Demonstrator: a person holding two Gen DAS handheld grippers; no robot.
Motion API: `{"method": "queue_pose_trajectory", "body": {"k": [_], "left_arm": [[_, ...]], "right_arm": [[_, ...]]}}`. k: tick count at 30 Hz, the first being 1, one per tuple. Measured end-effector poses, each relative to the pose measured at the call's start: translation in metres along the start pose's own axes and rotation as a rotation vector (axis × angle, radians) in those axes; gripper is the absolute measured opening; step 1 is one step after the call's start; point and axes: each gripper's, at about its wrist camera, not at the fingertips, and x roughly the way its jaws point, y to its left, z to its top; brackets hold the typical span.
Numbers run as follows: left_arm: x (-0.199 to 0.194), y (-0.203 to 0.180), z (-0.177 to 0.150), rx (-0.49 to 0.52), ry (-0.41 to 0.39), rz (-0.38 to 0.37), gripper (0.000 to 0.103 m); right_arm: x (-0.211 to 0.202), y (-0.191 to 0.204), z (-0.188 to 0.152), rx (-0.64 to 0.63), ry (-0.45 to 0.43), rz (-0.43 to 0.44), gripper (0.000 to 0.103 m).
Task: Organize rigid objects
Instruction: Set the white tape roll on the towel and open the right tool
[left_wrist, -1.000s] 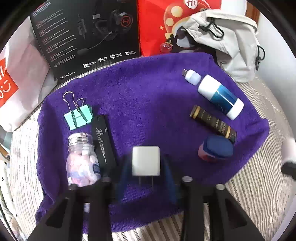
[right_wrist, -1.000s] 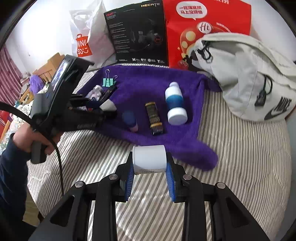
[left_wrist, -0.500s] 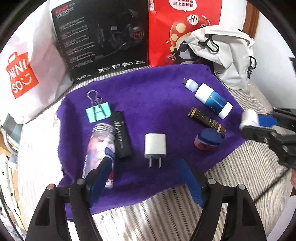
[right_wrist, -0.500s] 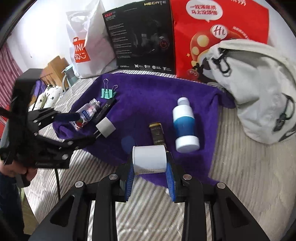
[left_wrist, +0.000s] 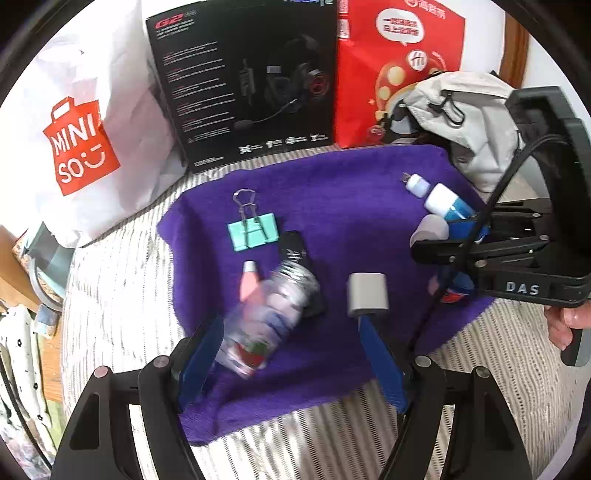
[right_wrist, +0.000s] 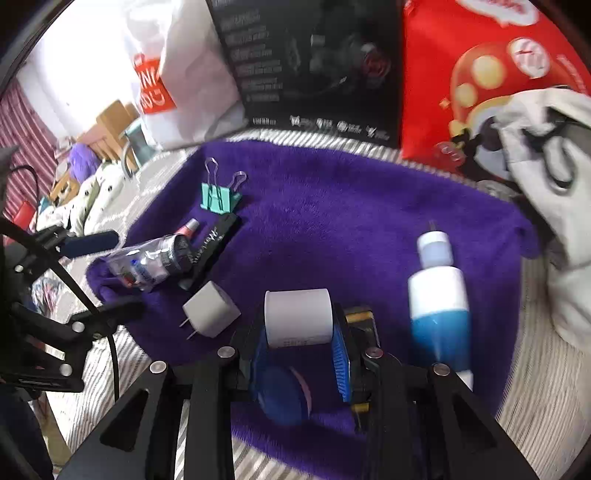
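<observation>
Blue pads line the right hand-held gripper (right_wrist: 300, 345), which pinches a white cylinder (right_wrist: 298, 317) at the lower centre of its own view, above a purple towel (right_wrist: 351, 206). Under it lie a blue-lidded jar (right_wrist: 282, 397) and a black-and-gold tube (right_wrist: 360, 317), mostly hidden. Just right of it lies a white-and-blue bottle (right_wrist: 439, 314), its cap pointing to the top of the frame. To the left a white plug adapter (right_wrist: 211, 314) rests on the towel, prongs toward the lower left.

In the left wrist view the left hand-held gripper (left_wrist: 291, 354) stands spread wide at the bottom of the frame, holding nothing, with a clear bottle (left_wrist: 269, 317) of pale pieces lying blurred just above its left pad. A black bar (left_wrist: 295, 251), a pink tube (left_wrist: 248, 280) and a teal binder clip (left_wrist: 253, 230) lie further up.

The towel covers a striped bed (left_wrist: 122, 280). Along the top stand a white shopping bag (left_wrist: 74, 122), a black headset box (left_wrist: 243, 85), a red bag (left_wrist: 395, 66) and a grey backpack (left_wrist: 469, 118).
</observation>
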Motion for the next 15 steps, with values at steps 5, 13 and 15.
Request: {"method": "queue_pose_trajectory", "body": {"k": [5, 13, 15], "left_arm": [[0.008, 0.012, 0.003, -0.013, 0.018, -0.002, 0.075], [0.013, 0.017, 0.007, -0.021, 0.020, -0.015, 0.075], [0.014, 0.017, 0.007, -0.023, 0.021, -0.015, 0.075]], "right_arm": [[0.019, 0.001, 0.007, -0.025, 0.029, -0.011, 0.031], [0.023, 0.004, 0.009, -0.067, 0.022, -0.006, 0.034], [0.021, 0.004, 0.008, -0.074, 0.031, 0.000, 0.037]]}}
